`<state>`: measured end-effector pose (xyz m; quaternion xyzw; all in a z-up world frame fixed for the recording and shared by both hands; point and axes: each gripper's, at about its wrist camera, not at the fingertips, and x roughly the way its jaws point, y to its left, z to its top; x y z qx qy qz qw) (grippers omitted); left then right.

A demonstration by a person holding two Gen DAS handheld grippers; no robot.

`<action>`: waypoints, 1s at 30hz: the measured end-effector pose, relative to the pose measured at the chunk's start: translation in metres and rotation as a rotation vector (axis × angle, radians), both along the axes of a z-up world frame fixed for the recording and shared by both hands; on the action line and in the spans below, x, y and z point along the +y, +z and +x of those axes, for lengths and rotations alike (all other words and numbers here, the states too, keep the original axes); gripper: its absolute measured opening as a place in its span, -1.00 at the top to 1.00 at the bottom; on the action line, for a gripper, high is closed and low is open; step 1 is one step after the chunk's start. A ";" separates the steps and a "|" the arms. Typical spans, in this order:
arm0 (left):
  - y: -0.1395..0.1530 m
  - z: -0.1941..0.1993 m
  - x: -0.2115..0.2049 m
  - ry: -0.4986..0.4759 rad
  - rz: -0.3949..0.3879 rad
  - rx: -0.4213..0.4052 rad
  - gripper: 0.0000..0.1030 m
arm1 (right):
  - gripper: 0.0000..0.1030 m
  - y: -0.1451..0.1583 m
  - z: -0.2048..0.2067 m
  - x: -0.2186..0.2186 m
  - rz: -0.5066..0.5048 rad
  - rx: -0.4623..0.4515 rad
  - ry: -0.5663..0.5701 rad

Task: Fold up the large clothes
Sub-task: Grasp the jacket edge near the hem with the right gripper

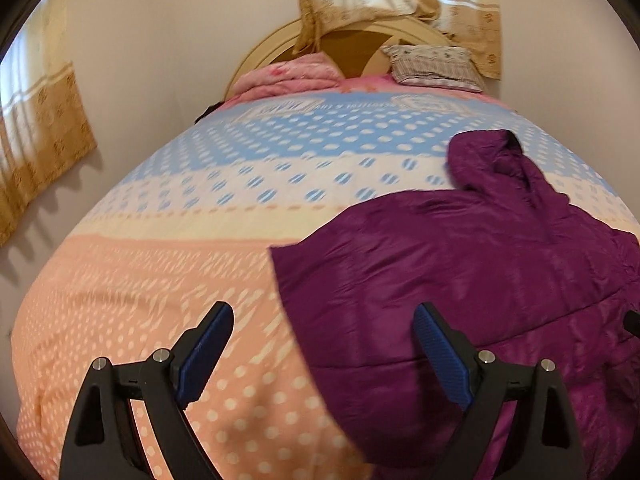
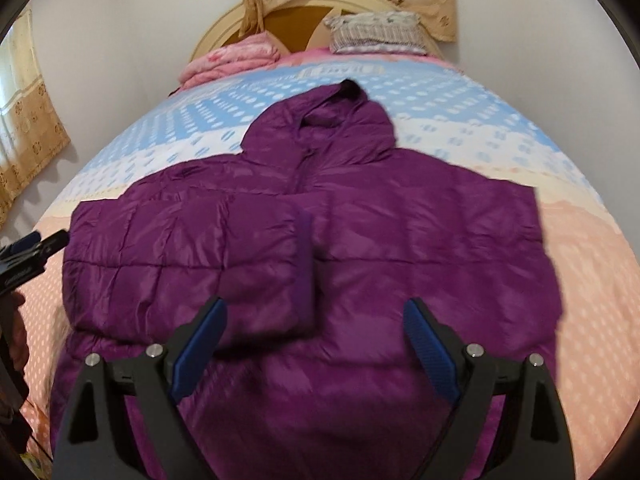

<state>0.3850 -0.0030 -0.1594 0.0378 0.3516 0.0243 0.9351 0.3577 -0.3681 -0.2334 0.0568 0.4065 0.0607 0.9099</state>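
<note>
Two claws, both spread wide and holding nothing: left claw [image 1: 322, 334] hangs over the bed beside the jacket's left edge, right claw [image 2: 316, 326] hangs above the jacket's lower middle. Jacket [image 2: 360, 240], purple, puffy, hooded, lies flat across the bed, hood [image 2: 340, 116] pointing toward the headboard [image 2: 224, 28]. Left sleeve [image 2: 192, 248] is already laid across the chest with its cuff near the center; the right side shows a straight edge, and I cannot tell if that sleeve is tucked. I judge the step in hand is the next fold, likely the right side or the hem. To do it well I would pinch at the outer edge, take both layers of the slick shell, lift low and lay it over so the folded sleeve does not slide. Puffy fill will spring back, so press after laying. Bed [image 1: 160, 280] carries a dotted cover, peach near me, cream then blue farther up; soft, so it gives under a push. Pink blanket [image 2: 232, 60] and a striped pillow [image 2: 376, 34] sit by the headboard. Curtains [image 1: 44, 160] hang on the left wall and behind the headboard. Both views are slightly blurred.
</note>
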 end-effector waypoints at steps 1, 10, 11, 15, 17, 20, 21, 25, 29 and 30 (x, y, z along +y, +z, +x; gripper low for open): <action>-0.002 0.000 0.004 0.009 -0.001 0.006 -0.78 | -0.52 -0.005 0.007 0.002 0.025 0.024 0.019; -0.017 0.014 0.029 0.080 -0.012 0.049 -0.78 | 0.82 0.009 -0.001 -0.027 0.108 -0.011 -0.023; -0.017 0.016 0.029 0.083 -0.011 0.051 -0.78 | 0.82 0.013 -0.006 -0.035 0.103 -0.025 -0.042; -0.016 0.025 0.019 0.096 0.021 0.057 -0.78 | 0.82 0.025 -0.024 -0.063 0.079 -0.068 -0.116; -0.015 0.028 0.013 0.088 0.024 0.053 -0.78 | 0.82 0.027 -0.035 -0.081 0.074 -0.087 -0.169; -0.012 0.031 0.001 0.073 0.037 0.051 -0.78 | 0.82 0.025 -0.044 -0.102 0.087 -0.089 -0.221; -0.011 0.032 -0.003 0.069 0.043 0.050 -0.78 | 0.82 0.022 -0.048 -0.109 0.092 -0.082 -0.235; -0.011 0.035 -0.016 0.055 0.066 0.054 -0.78 | 0.82 0.012 -0.065 -0.124 0.088 -0.077 -0.288; -0.014 0.039 -0.026 0.045 0.079 0.065 -0.78 | 0.82 0.000 -0.067 -0.140 0.086 -0.054 -0.349; -0.015 0.040 -0.029 0.042 0.084 0.069 -0.78 | 0.82 -0.005 -0.064 -0.142 0.090 -0.041 -0.351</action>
